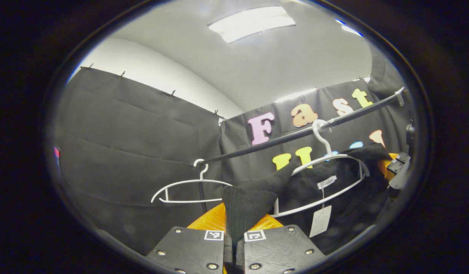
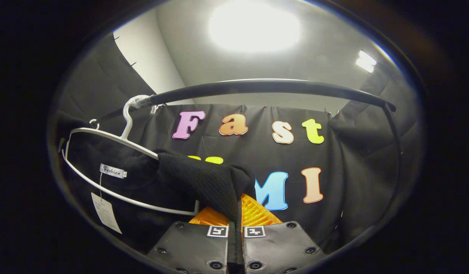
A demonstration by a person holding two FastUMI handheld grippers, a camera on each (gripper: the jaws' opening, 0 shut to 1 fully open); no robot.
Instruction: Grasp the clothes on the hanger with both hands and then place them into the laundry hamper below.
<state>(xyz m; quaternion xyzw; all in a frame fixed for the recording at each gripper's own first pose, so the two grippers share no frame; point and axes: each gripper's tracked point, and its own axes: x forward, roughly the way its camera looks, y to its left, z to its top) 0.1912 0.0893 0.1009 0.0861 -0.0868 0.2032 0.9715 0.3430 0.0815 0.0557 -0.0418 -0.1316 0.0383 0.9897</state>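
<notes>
While both tongs pinch the black top point(image 1: 249, 201), it hangs on its hanger point(image 1: 326, 171) from the rail point(image 1: 295, 135).
I see my left gripper point(image 1: 233, 243) and right gripper point(image 2: 234, 236) clamped on cloth; fingertips hidden by folds.

on the left gripper point(image 1: 234, 243), two flat dark plates studded with round screws are seen, each marked with a small square black-and-white tag at its 12 o'clock edge; the right gripper point(image 2: 235, 243) is built alike.
</notes>
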